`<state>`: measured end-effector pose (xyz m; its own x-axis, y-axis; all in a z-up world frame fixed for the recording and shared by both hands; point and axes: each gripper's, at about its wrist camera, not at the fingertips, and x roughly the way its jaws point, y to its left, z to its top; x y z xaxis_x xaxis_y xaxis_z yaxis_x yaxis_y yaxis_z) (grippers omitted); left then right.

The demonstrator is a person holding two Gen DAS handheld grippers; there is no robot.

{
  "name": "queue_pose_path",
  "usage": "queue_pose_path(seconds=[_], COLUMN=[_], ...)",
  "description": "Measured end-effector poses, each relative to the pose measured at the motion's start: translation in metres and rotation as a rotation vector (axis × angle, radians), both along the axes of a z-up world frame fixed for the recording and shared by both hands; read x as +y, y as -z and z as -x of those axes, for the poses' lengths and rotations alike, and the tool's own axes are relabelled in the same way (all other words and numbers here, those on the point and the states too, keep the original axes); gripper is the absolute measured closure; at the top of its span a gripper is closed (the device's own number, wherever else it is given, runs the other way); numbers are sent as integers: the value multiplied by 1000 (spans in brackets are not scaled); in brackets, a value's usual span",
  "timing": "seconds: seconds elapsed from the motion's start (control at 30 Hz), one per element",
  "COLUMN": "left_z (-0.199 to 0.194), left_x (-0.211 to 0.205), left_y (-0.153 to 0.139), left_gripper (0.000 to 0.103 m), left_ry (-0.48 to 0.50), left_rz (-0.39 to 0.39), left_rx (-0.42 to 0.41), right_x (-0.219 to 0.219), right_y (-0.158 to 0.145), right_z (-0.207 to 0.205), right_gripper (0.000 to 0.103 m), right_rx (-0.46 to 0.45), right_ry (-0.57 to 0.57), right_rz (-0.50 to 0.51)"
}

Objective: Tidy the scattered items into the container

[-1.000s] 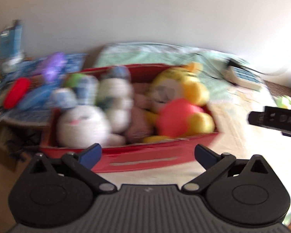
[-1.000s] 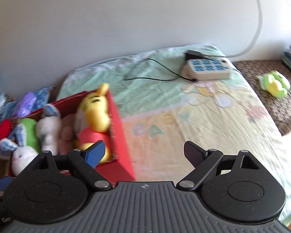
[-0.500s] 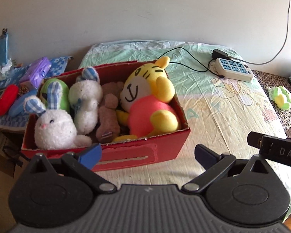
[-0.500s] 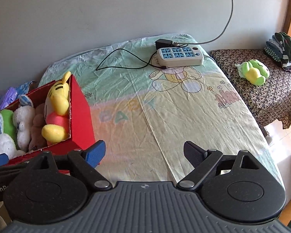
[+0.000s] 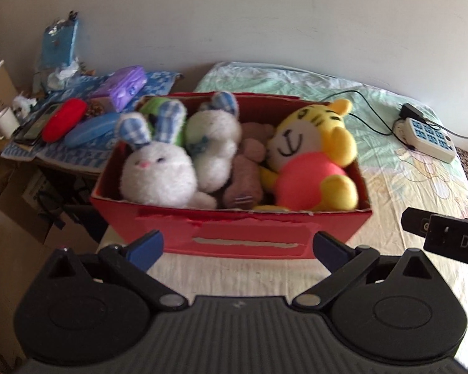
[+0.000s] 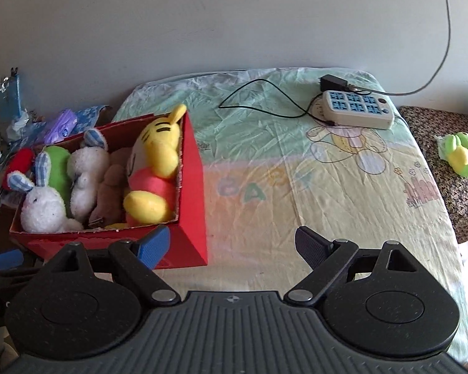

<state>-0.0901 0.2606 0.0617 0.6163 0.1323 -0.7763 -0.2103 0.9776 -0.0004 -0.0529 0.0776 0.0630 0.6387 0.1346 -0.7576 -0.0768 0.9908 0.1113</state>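
faintly, "baby" is read on the sheet point(image 6: 343, 187). five plush toys are counted in the red box point(image 5: 234, 233): two rabbits point(image 5: 157, 171), a brown toy point(image 5: 246, 180), a green toy point(image 6: 57, 168) and a tiger point(image 5: 312, 162). one green frog point(image 6: 460, 155) is seen apart on the speckled side table point(image 6: 452, 193). one power strip point(image 6: 357, 109) lies near the far edge. the left gripper point(image 5: 238, 246) and right gripper point(image 6: 232, 243) are spread, nothing held.
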Motion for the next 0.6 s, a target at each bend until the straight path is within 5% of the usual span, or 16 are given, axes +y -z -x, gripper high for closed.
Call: queue_pose_path(seconds=[0.6], left_z=[-27], left_x=[78], left_y=[-1], left_gripper=[2], left_ry=[-36], left_rz=[-15], left_rx=[16], right_x=[78], right_y=[-6], right_z=[-24], right_gripper=[13], right_rx=[-24], right_ry=[-45], right_rz=[-32])
